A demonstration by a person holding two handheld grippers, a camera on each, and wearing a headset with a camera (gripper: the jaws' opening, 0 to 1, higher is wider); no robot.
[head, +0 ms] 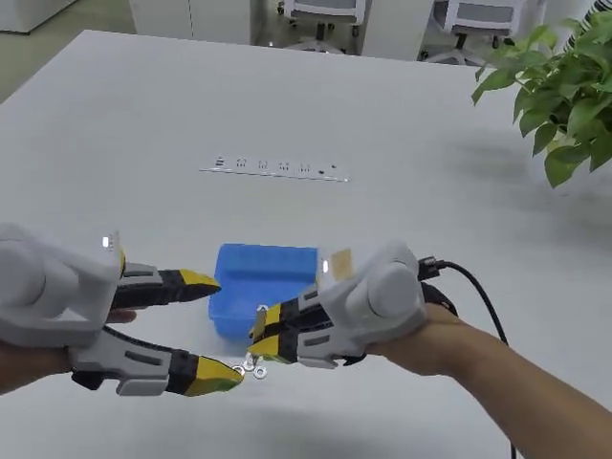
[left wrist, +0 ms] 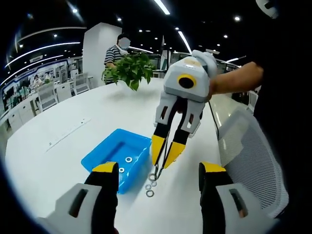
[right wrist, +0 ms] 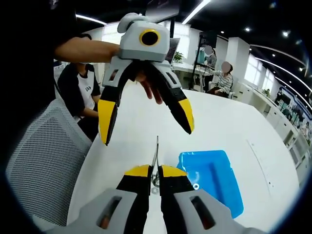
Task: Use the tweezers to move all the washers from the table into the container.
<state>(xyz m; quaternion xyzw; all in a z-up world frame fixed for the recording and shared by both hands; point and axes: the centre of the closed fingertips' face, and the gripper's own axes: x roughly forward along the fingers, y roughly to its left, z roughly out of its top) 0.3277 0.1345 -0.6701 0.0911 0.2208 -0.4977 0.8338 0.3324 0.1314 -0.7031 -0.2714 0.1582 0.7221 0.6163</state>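
A blue container (head: 251, 273) stands on the white table, with two washers (left wrist: 128, 159) lying inside it. A few loose washers (head: 253, 365) lie on the table just in front of its near edge. My right gripper (head: 266, 335) is shut on thin metal tweezers (right wrist: 156, 151), whose tips point down at the loose washers (left wrist: 150, 187). Whether the tips hold a washer I cannot tell. My left gripper (head: 212, 330) faces the right one from the left, its jaws wide apart with nothing between them, and it hovers above the table beside the washers.
A flush socket strip (head: 275, 168) lies in the table further back. A green potted plant (head: 564, 91) stands at the far right. Office chairs (head: 478, 19) line the far edge. A mesh chair (left wrist: 248, 156) is near the front edge, and people sit in the room behind.
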